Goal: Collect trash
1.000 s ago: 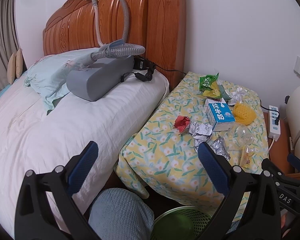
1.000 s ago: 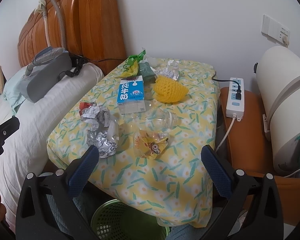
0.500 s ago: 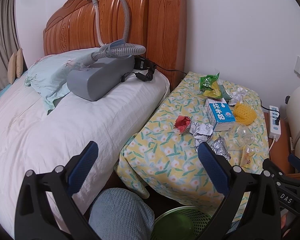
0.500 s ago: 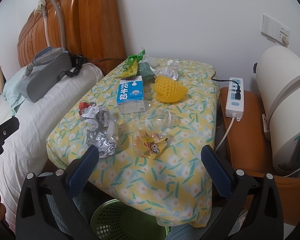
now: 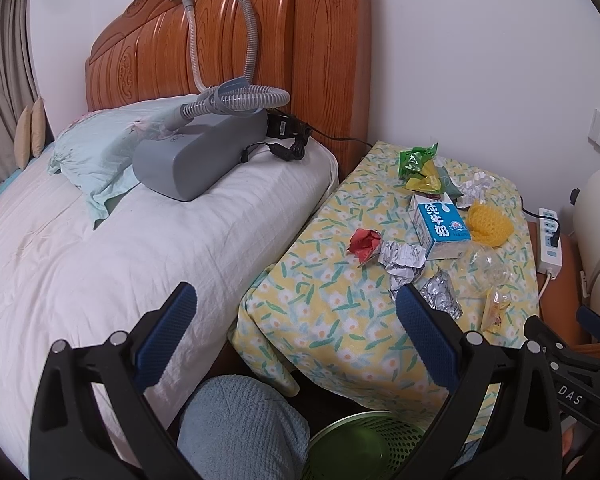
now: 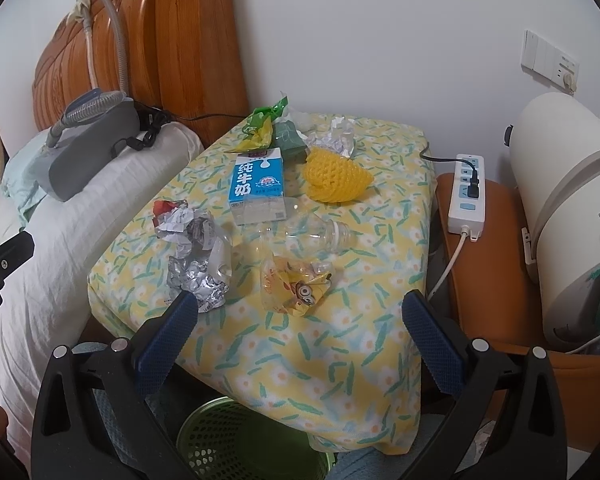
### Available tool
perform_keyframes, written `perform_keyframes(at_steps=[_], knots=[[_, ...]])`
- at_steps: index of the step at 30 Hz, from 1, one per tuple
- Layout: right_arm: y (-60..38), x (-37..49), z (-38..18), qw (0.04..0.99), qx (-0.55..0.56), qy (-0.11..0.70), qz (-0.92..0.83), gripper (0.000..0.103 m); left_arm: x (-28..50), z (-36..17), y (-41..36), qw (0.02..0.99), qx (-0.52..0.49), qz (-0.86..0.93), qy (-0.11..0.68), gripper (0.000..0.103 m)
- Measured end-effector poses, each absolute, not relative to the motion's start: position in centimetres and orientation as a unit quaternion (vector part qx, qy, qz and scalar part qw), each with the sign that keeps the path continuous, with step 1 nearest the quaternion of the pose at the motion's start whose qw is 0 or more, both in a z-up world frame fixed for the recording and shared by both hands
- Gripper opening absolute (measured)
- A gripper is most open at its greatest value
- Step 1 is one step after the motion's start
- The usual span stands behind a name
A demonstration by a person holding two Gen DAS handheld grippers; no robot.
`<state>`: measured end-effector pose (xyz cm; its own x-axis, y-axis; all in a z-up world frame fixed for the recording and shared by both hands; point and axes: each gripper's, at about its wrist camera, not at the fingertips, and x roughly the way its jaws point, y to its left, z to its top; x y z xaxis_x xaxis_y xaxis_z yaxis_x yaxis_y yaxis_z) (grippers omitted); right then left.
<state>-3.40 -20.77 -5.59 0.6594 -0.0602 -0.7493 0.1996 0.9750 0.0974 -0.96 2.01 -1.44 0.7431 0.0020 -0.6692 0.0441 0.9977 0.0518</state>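
Note:
Trash lies scattered on a bedside table with a yellow floral cloth [image 6: 332, 352]. There is a blue milk carton [image 6: 256, 184], a yellow foam net [image 6: 332, 178], a clear plastic bottle [image 6: 312, 236], a cartoon snack wrapper [image 6: 296, 288], crumpled foil and paper [image 6: 198, 252], a red wrapper [image 5: 364, 242] and a green wrapper [image 6: 262, 122]. A green mesh bin [image 6: 244, 440] stands on the floor below the table's front edge. My right gripper [image 6: 296, 320] hovers open above that edge, empty. My left gripper [image 5: 292, 312] is open over the gap between bed and table, also empty.
A bed [image 5: 80, 264] with white sheets and a grey machine [image 5: 196, 152] with a hose lies to the left. A power strip [image 6: 468, 188] rests on an orange stool [image 6: 496, 264] to the right, beside a white appliance [image 6: 560, 216]. A knee in blue fabric [image 5: 240, 428] is below.

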Motion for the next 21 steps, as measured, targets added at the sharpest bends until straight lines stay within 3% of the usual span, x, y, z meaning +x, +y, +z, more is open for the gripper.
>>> perform_keyframes(at_steps=[21], knots=[[-24.2, -4.4, -9.2, 0.895, 0.095, 0.427, -0.084, 0.101, -0.1, -7.2, -2.3, 0.902, 0.073, -0.11, 0.411, 0.096]])
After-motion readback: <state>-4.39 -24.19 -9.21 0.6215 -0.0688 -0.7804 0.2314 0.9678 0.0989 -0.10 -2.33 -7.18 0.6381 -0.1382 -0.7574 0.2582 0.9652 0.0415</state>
